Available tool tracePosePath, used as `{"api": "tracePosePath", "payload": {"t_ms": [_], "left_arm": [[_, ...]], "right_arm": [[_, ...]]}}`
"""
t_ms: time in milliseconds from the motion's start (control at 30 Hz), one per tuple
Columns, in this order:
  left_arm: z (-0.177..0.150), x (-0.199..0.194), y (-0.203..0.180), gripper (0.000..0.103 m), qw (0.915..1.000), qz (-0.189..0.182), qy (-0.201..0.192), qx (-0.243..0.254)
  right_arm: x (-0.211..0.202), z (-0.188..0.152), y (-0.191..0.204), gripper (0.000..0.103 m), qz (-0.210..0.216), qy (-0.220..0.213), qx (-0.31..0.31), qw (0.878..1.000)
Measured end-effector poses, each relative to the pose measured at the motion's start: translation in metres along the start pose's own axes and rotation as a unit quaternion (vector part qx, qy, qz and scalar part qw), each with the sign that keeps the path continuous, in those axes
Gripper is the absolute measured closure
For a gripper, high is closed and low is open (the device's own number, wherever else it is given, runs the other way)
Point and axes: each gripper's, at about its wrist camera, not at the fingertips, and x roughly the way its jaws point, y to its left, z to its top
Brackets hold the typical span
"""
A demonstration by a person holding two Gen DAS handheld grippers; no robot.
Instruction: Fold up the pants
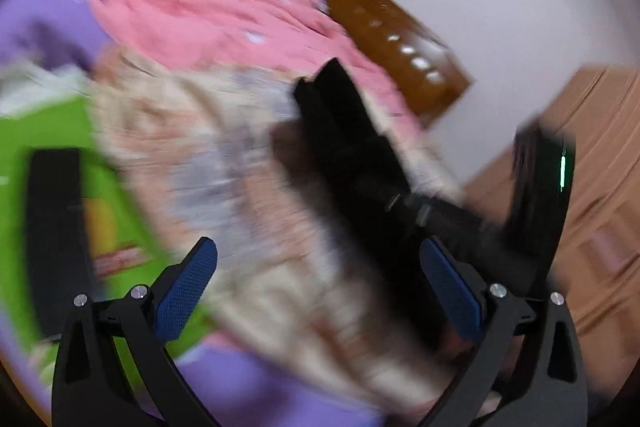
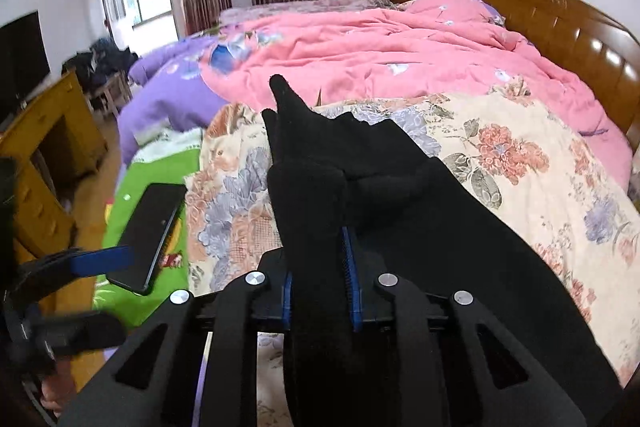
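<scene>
The right gripper [image 2: 320, 283] has its fingers clamped on a bunched fold of the black fabric pants [image 2: 420, 211], lifting them off the floral cream bedspread [image 2: 520, 163], presumably for folding, while the left gripper [image 1: 320, 291] hangs wide open, empty.

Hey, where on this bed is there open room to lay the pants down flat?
The floral quilt lies open to the right of the black pants, between them and the pink comforter. Left is crowded: the phone lies on the green sheet, with the left gripper beside it.
</scene>
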Motion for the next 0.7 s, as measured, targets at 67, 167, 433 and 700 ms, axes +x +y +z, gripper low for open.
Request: {"api": "tracePosePath", "payload": {"t_ms": [67, 167, 433, 700], "left_arm": [[0.028, 0.029, 0.009, 0.002, 0.9963, -0.066, 0.028, -0.048], [0.056, 0.066, 0.019, 0.002, 0.9861, -0.115, 0.064, -0.101], [0.075, 0.138, 0.013, 0.060, 0.9796, -0.073, 0.146, -0.117], [0.076, 0.124, 0.011, 0.066, 0.9863, -0.091, 0.115, -0.075]], "right_arm": [[-0.003, -0.003, 0.001, 0.083, -0.001, -0.010, -0.003, 1.000], [-0.009, -0.005, 0.001, 0.083, -0.003, -0.020, -0.004, 1.000], [-0.018, -0.009, -0.002, 0.071, 0.017, -0.017, 0.010, 1.000], [-0.085, -0.051, -0.045, 0.005, 0.026, 0.027, 0.105, 0.994]]}}
